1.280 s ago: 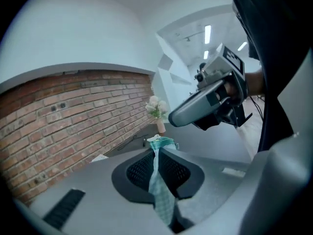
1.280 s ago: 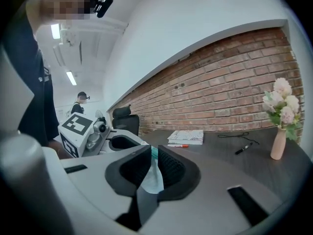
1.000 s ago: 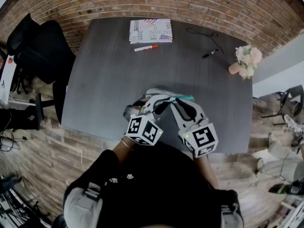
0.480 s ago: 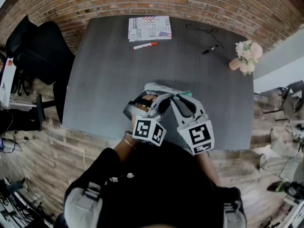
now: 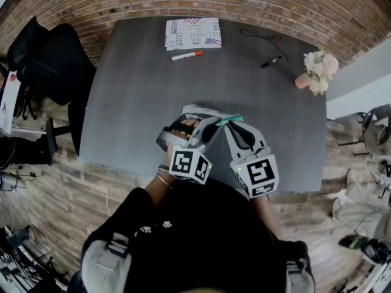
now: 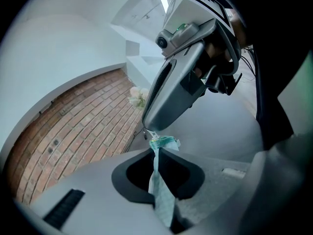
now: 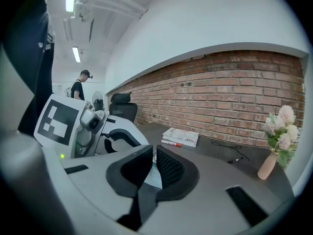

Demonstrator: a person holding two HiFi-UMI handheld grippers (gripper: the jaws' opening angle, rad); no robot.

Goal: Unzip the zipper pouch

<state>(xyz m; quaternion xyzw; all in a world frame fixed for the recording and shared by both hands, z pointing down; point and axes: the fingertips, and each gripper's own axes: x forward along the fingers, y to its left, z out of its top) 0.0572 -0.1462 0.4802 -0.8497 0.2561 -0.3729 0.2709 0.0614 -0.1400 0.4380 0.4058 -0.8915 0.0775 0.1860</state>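
The teal zipper pouch [image 5: 228, 120] hangs between both grippers above the table's [image 5: 140, 96] near edge. My left gripper [image 5: 206, 126] is shut on the pouch's fabric [image 6: 160, 185], which runs up between its pads. In the left gripper view, the right gripper [image 6: 150, 127] comes down from above and meets the pouch's top edge at a small metal zipper pull [image 6: 148, 131]. The right gripper's [image 7: 151, 156] jaws are closing to a narrow slit, with a strip of teal pouch [image 7: 153, 174] between the pads. Most of the pouch is hidden behind the grippers in the head view.
A printed booklet [image 5: 193, 34] and a red marker [image 5: 187, 56] lie at the table's far edge. A black pen [image 5: 271, 61], a thin cable [image 5: 263, 40] and a vase of flowers [image 5: 316, 77] are at far right. A black chair [image 5: 52, 63] stands left. A person [image 7: 78, 88] stands far off.
Both grippers have drifted slightly away from the table edge with the pouch. The teal end of the pouch now shows between the two gripper tips.
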